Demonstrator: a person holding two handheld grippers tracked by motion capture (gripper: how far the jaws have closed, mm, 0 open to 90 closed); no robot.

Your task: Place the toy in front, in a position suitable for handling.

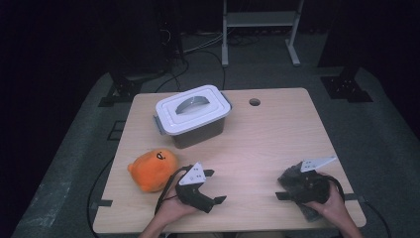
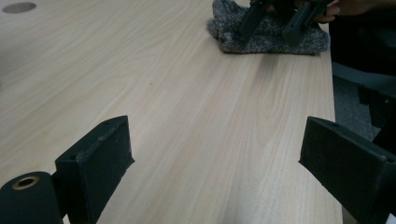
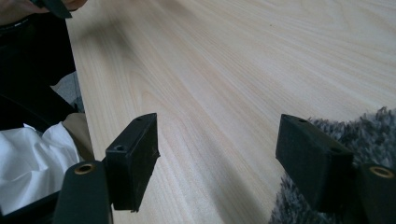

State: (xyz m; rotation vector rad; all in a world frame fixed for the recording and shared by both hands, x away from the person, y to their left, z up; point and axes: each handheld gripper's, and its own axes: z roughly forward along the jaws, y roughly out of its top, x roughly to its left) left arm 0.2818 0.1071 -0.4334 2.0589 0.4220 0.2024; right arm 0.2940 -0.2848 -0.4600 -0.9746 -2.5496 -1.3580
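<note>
Both claws rest low on the wooden surface (image 1: 257, 144), jaws apart and holding nothing. The right claw (image 1: 292, 186) sits over a grey fuzzy cloth (image 3: 369, 130), which lies just beside its right jaw. The left claw (image 1: 210, 186) has the orange plush toy (image 1: 152, 169) close at its outer side, with the lidded storage box (image 1: 192, 115) beyond. This looks like the start: next, the right claw should shift onto the cloth and close.

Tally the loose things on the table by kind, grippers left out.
Lidded plastic bin: 1
Orange plush toy: 1
Grey fuzzy cloth: 1
Total: 3
</note>
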